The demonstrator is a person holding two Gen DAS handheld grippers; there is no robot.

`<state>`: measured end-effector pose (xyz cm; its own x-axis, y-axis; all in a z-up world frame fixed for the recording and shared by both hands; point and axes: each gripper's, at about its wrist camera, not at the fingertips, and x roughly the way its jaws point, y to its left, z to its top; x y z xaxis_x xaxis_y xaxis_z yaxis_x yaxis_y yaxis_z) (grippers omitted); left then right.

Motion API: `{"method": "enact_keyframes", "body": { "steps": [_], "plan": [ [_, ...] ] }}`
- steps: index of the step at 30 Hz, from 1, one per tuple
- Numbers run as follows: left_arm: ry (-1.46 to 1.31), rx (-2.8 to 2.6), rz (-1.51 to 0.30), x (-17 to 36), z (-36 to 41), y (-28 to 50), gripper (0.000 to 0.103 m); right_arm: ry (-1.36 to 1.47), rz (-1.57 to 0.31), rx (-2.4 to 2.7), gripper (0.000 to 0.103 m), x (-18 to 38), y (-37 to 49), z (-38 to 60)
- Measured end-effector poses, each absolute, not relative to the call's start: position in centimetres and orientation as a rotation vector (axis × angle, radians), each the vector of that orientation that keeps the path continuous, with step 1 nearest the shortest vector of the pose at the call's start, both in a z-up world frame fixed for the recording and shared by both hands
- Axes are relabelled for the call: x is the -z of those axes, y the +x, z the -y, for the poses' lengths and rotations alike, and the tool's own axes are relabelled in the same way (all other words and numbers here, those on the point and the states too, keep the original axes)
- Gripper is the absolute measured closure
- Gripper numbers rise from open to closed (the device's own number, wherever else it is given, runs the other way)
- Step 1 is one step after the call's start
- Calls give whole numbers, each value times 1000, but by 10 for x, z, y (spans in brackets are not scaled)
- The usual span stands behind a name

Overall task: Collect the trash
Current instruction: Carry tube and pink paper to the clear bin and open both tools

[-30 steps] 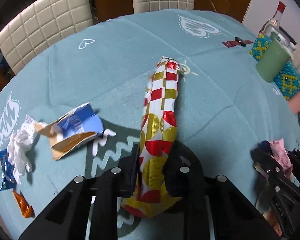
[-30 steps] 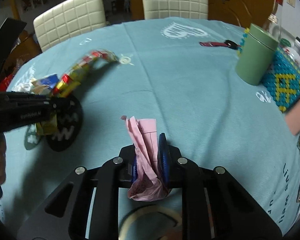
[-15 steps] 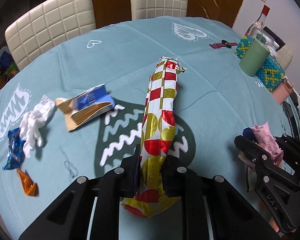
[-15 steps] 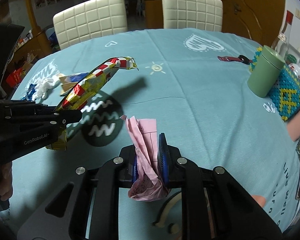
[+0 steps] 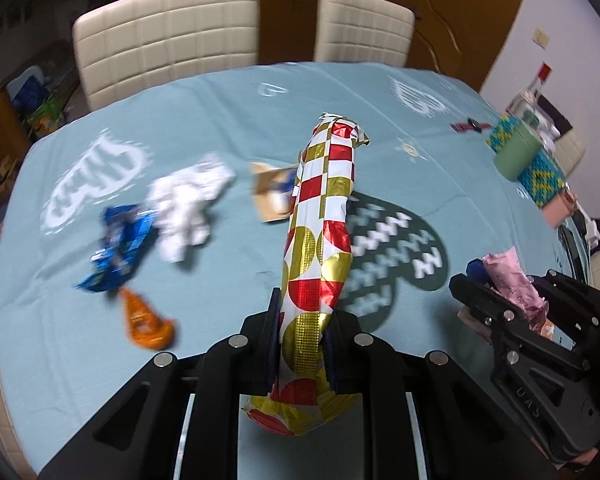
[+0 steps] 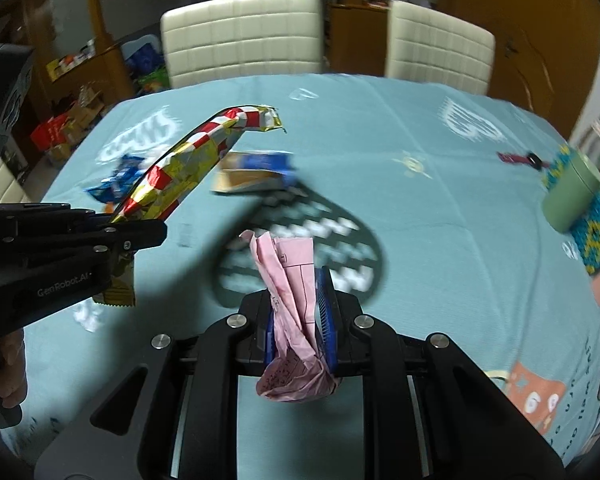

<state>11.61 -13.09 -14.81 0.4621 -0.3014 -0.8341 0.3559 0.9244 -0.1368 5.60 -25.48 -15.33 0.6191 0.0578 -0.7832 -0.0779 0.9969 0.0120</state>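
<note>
My left gripper [image 5: 302, 312] is shut on a long red, gold and white foil wrapper [image 5: 324, 216] that sticks up above the table. In the right wrist view the same foil wrapper [image 6: 192, 160] arches out of the left gripper [image 6: 156, 232] at the left. A crumpled pink paper [image 6: 292, 276] is clamped in my right gripper [image 6: 298, 280], which shows in the left wrist view [image 5: 496, 284] at the right. On the cloth lie a white tissue [image 5: 188, 204], a blue wrapper [image 5: 120, 248], an orange wrapper [image 5: 146, 320] and a torn blue-and-brown packet [image 5: 272, 192].
The round table wears a light blue cloth [image 5: 440, 184] with white and dark prints. A green cup [image 6: 572, 196], a beaded box [image 6: 596, 236] and a bottle [image 5: 532, 92] stand at the right. Two cream chairs [image 5: 168, 36] stand behind the table. A hand [image 6: 4, 368] holds the left gripper.
Both grippers have pulled back and risen with their trash held. The loose litter has slid from the left edge toward the middle of the left wrist view, and more of the chairs shows.
</note>
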Motion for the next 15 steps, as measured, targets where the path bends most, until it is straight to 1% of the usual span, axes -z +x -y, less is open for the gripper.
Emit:
{"method": "enact_keyframes", "body": {
  "steps": [15],
  "plan": [
    [-135, 275, -979, 143, -47, 98, 86, -131, -886, -289, 83, 143, 73, 69]
  ]
}}
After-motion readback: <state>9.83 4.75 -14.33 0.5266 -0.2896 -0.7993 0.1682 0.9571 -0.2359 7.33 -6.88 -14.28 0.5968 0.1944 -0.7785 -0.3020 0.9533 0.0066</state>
